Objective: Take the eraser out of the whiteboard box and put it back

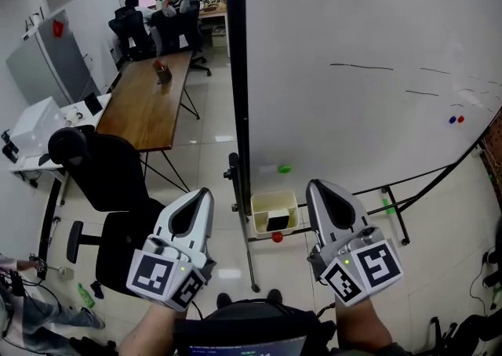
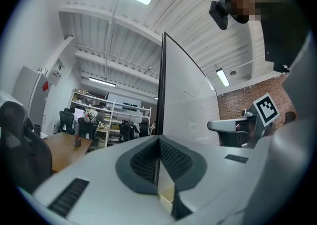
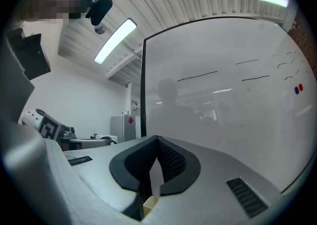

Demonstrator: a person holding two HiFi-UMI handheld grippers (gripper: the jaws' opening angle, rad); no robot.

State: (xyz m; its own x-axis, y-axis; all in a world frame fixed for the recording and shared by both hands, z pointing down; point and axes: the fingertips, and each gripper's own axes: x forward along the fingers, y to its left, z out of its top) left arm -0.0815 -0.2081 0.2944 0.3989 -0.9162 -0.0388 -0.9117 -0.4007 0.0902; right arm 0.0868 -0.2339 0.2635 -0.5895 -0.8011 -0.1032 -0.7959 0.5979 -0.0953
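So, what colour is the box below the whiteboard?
Pale yellow; the box shows best in the head view.

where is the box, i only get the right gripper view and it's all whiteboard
Observer: The box sits low under the whiteboard, near its left edge.
Operator: anything in it
Observer: Yes, a black and white eraser lies inside.
Operator: and my other hand
Observer: The left gripper is shut with nothing in it.
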